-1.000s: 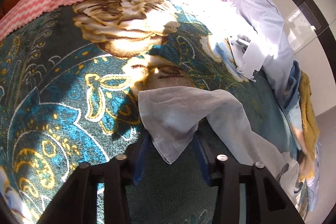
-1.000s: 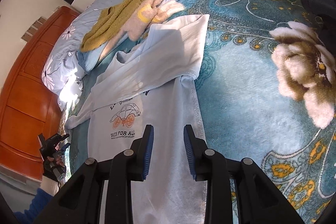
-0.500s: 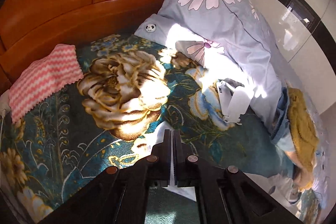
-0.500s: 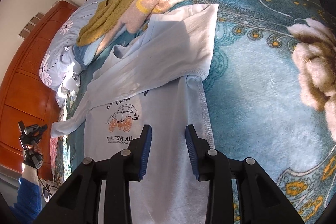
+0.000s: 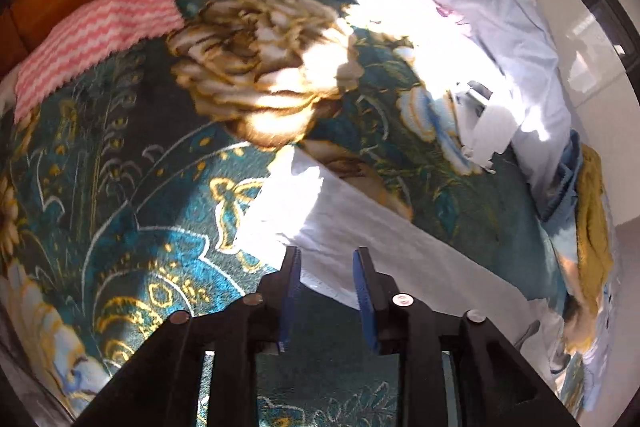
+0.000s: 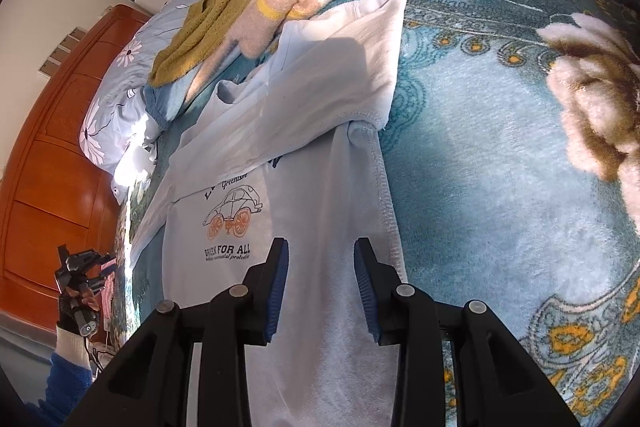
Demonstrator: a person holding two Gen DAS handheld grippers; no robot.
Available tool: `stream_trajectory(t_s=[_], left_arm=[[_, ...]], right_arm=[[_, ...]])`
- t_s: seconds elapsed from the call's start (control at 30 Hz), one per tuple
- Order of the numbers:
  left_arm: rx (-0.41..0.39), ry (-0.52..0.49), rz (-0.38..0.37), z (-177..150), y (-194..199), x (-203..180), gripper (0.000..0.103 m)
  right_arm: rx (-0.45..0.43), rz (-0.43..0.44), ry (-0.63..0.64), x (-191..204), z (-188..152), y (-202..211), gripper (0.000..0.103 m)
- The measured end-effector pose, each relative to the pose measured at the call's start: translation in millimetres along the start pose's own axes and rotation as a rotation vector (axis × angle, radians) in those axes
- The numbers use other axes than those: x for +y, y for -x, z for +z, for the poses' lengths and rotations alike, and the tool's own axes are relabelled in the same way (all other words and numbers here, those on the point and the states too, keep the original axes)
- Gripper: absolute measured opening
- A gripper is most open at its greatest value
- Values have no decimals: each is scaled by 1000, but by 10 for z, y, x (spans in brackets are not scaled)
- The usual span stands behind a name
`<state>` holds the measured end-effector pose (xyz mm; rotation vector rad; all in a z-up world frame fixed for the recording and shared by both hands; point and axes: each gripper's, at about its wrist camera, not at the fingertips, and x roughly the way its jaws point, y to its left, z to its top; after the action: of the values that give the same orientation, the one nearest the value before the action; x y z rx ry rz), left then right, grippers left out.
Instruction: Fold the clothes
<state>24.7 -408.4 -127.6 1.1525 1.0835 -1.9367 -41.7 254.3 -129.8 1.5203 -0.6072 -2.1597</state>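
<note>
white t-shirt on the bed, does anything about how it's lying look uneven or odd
Yes. On the white t-shirt, one sleeve is folded across the chest, partly covering the car print, while the other sleeve lies stretched out on the blanket, so the fold is lopsided.

Floral blanket [image 6: 500,187] bears pale shirt [image 6: 320,227], pink cloth [image 5: 100,27].

On the teal floral blanket [image 6: 480,167], a pale blue T-shirt [image 6: 320,227] with a car print lies flat, 1 sleeve folded across its chest, under the right gripper [image 6: 320,259], whose blue-padded jaws stand apart above its hem-side edge.
</note>
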Motion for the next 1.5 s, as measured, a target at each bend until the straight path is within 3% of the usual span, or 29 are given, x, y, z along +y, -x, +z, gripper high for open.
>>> stream_trajectory(t_s=[0.13, 0.3, 0.33, 0.37, 0.4, 0.47, 0.63, 0.87, 1.07, 1.2, 1.37, 1.5], left_arm=[[9, 155, -75, -20, -197, 282, 50], [-58, 258, -151, 63, -258, 384, 47], [-68, 271, -145, 63, -263, 396, 40], [-77, 267, -113, 71, -261, 396, 15], [-78, 253, -97, 79, -259, 384, 3], [-87, 219, -87, 82, -225, 338, 4], [-190, 35, -141, 57, 164, -152, 3], [-256, -396, -400, -354, 915, -1721, 4], [-195, -667, -582, -1127, 1195, -2974, 4], [-101, -758, -659, -1709, 1122, -3603, 3], [24, -875, -684, -2541, 869, -4166, 4], [140, -973, -635, -3217, 511, -4386, 4]], right_arm=[[-2, 10, -24, -31, -15, -21, 36], [-4, 5, -17, -3, -12, -29, 39], [-5, 7, -20, -7, -14, -31, 39], [-6, 9, -23, -12, -17, -33, 39], [-7, 11, -26, -17, -21, -37, 39], [-6, 14, -27, -23, -22, -40, 39], [2, 12, -16, -11, -12, -42, 39], [-4, 18, -19, -27, -22, -31, 39], [-13, 26, -18, -43, -33, 17, 39], [-27, 41, -32, -99, -10, 59, 39], [-51, 57, -56, -223, 20, 133, 39], [-72, 63, -84, -358, 33, 205, 39]])
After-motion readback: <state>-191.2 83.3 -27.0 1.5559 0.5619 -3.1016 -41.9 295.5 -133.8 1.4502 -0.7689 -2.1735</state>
